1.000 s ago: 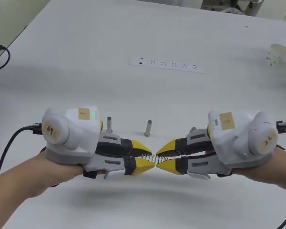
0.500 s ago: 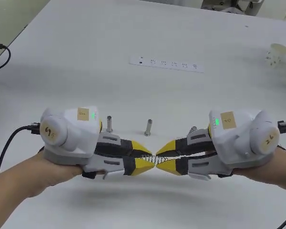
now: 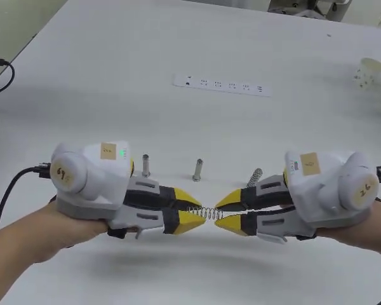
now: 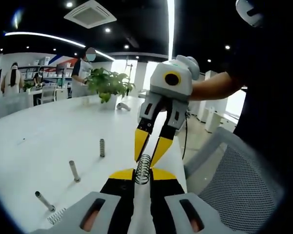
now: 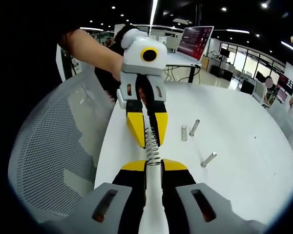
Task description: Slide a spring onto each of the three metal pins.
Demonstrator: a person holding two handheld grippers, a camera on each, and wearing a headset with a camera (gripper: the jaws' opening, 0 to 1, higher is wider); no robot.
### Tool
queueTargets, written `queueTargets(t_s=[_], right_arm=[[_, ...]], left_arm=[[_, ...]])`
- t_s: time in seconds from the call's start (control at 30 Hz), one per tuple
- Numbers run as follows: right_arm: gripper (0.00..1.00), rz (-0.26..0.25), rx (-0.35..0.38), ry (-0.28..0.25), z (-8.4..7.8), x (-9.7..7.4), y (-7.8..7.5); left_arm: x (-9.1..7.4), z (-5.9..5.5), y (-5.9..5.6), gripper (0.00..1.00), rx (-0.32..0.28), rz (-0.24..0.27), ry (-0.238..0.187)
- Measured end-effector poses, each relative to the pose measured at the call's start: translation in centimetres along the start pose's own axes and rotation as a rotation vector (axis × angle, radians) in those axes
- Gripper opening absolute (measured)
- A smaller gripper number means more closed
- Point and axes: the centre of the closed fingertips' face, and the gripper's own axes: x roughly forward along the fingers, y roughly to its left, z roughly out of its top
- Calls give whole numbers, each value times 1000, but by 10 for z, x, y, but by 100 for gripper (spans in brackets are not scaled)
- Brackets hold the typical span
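Head view: I am pinching one spring point(image 3: 207, 213) between left gripper point(image 3: 195, 212) and right gripper point(image 3: 225, 213), tip to tip above the surface point(image 3: 114, 82), likely re-gripping it endwise for a bare pin point(image 3: 197, 169). Left gripper view: my fingers point(image 4: 123, 174) are clamping its near end. Right gripper view: my fingers point(image 5: 133, 165) are squeezing the other end.

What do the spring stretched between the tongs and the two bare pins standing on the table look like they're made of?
The spring looks like thin bare steel wire: grey, with glinting coils. The left pin and the middle pin look like solid metal, probably steel: dull silver-grey with a soft sheen. The exact alloy can't be told.
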Motion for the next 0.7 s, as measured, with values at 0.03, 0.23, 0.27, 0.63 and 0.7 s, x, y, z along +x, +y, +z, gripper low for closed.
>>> queueTargets(t_s=[0.03, 0.23, 0.27, 0.63, 0.7], right_arm=[[8, 0, -4, -2, 0, 0, 0], [8, -12, -2, -2, 1, -2, -1], [8, -4, -23, -8, 3, -2, 0], [7, 2, -53, -19, 20, -8, -1], [7, 6, -63, -20, 22, -8, -1]], left_arm=[[0, 0, 0, 3, 0, -1, 1], [0, -1, -2, 2, 0, -5, 3], [0, -3, -1, 2, 9, 0, 11], [-2, -6, -2, 2, -1, -2, 12], [-2, -6, -2, 2, -3, 0, 10]])
